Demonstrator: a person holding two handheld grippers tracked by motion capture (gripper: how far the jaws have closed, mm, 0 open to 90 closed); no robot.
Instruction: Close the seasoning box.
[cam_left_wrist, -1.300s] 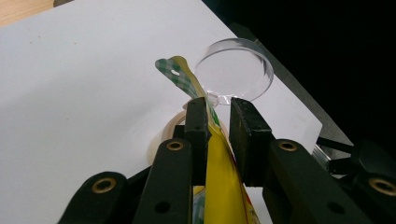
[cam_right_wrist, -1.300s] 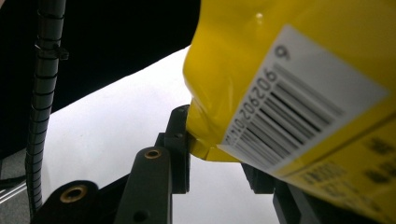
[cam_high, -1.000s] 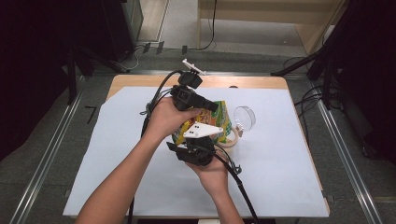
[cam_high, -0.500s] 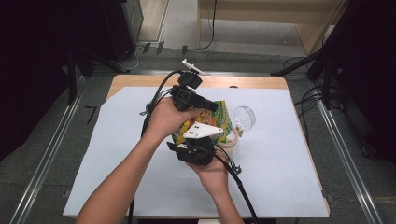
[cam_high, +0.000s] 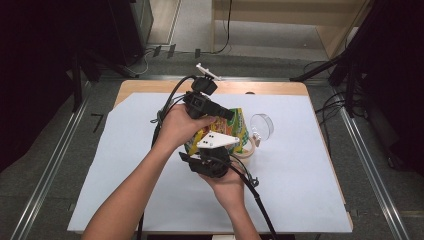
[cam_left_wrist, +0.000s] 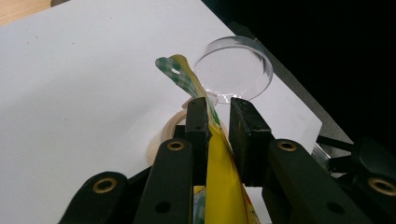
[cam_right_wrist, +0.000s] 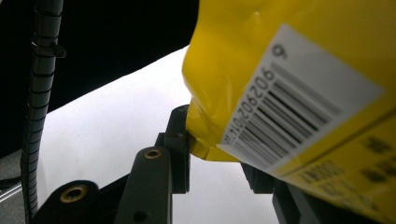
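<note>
Two grippers (cam_high: 227, 114) (cam_high: 220, 150) clamped on one yellow snack bag (cam_high: 239, 131), left on top seal, right on lower corner. Best pulled apart evenly, clear of tape roll (cam_left_wrist: 164, 133) and clear lid (cam_left_wrist: 236, 67).

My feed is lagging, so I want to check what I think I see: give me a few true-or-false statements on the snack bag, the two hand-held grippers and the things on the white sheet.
1. The left hand-held gripper has the yellow snack bag between its jaws. True.
2. The bag lies flat on the white sheet. False: it is held up above the sheet between the two grippers.
3. A clear round lid lies on the sheet beside the bag. True.
4. The right hand-held gripper is away from the bag. False: the bag's lower corner sits between its jaws, barcode facing its camera.
5. A roll of tape lies under the bag. True.
</note>
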